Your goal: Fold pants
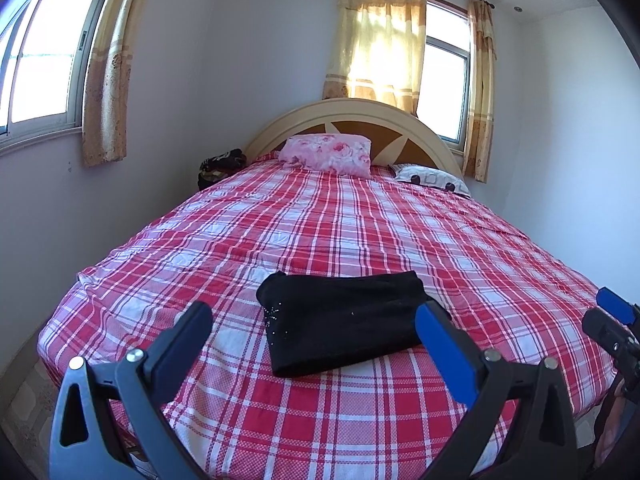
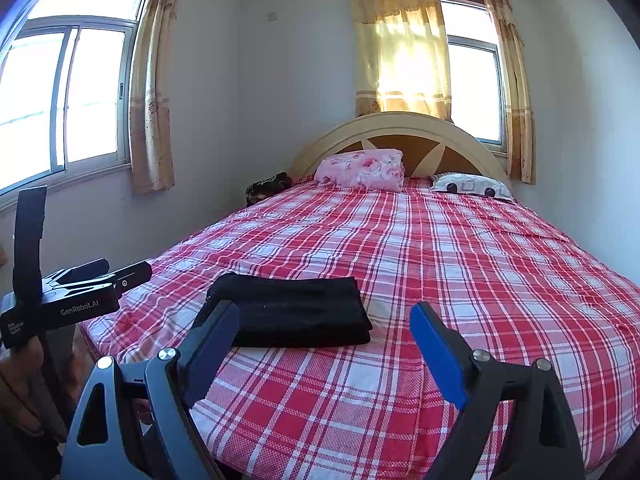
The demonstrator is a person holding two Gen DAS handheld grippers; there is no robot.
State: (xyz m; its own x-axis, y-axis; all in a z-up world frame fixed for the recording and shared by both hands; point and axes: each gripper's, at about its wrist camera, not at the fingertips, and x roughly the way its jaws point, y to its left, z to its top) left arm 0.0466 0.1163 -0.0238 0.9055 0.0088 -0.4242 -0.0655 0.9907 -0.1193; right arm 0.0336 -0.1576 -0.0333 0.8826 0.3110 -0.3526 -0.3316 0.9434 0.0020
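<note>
Pants lay folded into a compact black rectangle on the near part of the bed, atop the red-and-white plaid sheet, w/ small sparkly studs showing near the left edge. In the right wrist view the bundle looked stacked in a few layers, edges fairly square.

Left gripper hung above the near edge of the bed, jaws wide apart, nothing between them; its right finger overlapped the pants' right edge in view, but contact couldn't be told. Right gripper was likewise spread open & empty, off to the right of the bundle and apart from it.

Judging by the shape, folding seemed basically done, approx. final step: release and pull back. Next move, if any, would prob. call for a light press to flatten the top layer or a nudge to square the corners, w/o snagging the soft fabric & undoing the folds.
</note>
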